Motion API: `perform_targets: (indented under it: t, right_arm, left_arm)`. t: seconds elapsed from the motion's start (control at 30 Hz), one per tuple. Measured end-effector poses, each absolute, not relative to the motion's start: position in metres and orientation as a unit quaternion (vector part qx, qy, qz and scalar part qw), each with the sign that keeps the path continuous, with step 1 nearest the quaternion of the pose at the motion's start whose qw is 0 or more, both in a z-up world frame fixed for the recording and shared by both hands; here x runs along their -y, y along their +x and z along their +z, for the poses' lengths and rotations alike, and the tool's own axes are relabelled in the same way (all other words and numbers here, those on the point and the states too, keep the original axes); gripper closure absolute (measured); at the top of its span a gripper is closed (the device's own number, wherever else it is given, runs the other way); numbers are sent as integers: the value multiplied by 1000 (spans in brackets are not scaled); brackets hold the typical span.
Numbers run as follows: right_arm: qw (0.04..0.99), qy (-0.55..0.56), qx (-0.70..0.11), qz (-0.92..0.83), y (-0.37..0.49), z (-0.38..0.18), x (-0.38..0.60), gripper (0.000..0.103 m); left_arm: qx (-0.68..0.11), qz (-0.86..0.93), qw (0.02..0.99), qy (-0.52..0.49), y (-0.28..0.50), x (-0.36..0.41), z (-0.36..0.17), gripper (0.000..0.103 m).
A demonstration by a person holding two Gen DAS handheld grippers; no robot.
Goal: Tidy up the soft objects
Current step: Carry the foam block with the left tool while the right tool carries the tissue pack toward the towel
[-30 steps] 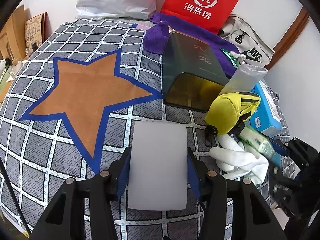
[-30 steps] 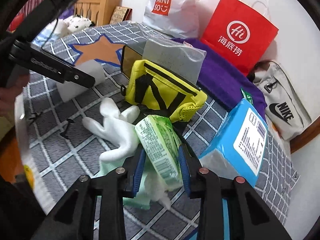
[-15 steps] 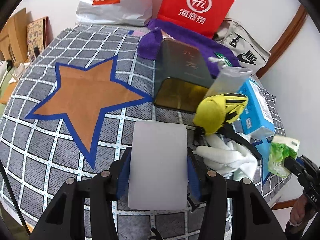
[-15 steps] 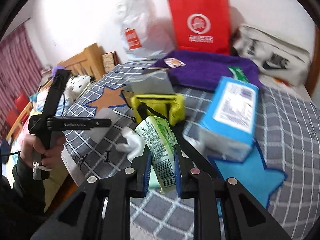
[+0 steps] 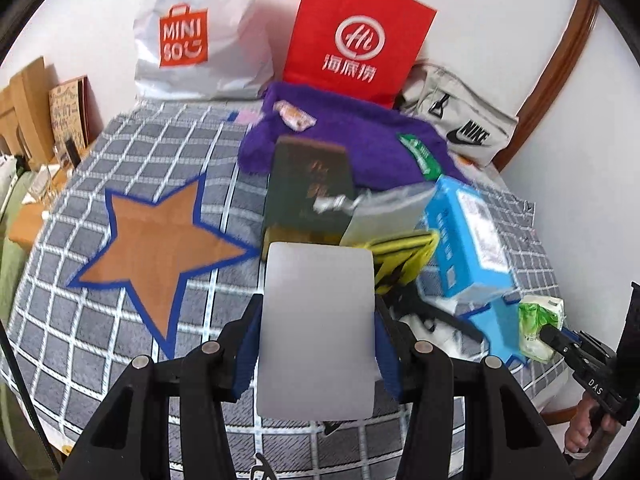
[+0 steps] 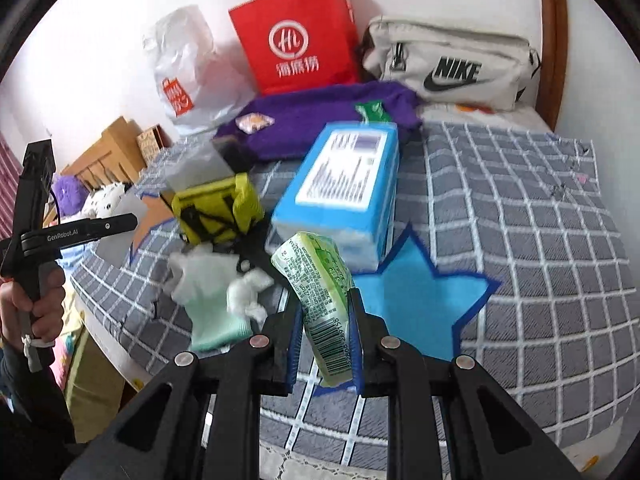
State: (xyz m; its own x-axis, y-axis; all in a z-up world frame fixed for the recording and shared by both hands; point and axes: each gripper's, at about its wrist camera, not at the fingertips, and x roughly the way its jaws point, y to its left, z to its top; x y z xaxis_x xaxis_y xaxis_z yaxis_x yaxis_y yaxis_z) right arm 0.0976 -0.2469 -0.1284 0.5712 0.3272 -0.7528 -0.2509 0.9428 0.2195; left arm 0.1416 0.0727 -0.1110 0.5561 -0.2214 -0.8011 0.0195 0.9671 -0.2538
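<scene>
The left gripper point(image 5: 318, 344) clamps a pale rounded block point(image 5: 318, 332) by its two long sides, holding it clear of the checked cloth point(image 5: 100, 320), near the brown star point(image 5: 160, 248). The right gripper point(image 6: 325, 344), nearly closed, pinches a green tissue packet point(image 6: 320, 292) at its barcode end, above the blue star point(image 6: 416, 300). Probably each star marks a drop zone. The remaining clutter sits between the stars: yellow pouch point(image 6: 216, 212), white glove point(image 6: 208, 280), blue box point(image 6: 344, 188).

Two star patches point(image 6: 416, 300), three bags point(image 5: 356, 36), one tissue box point(image 6: 348, 184)
</scene>
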Motion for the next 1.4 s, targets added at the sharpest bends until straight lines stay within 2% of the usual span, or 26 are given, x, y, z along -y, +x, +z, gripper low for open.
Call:
perform_targets:
  t: [0.27, 0.57, 1.4]
  right_arm:
    - [898, 28, -403, 172, 123, -95, 242, 83]
    - [901, 34, -395, 178, 158, -74, 234, 82]
    - [895, 23, -415, 160, 297, -75, 202, 82]
  left_arm:
    - [-449, -70, 883, -120, 160, -71, -74, 55]
    - [-455, -54, 880, -123, 197, -75, -61, 55]
    - [-472, -56, 869, -140, 309, -85, -81, 55]
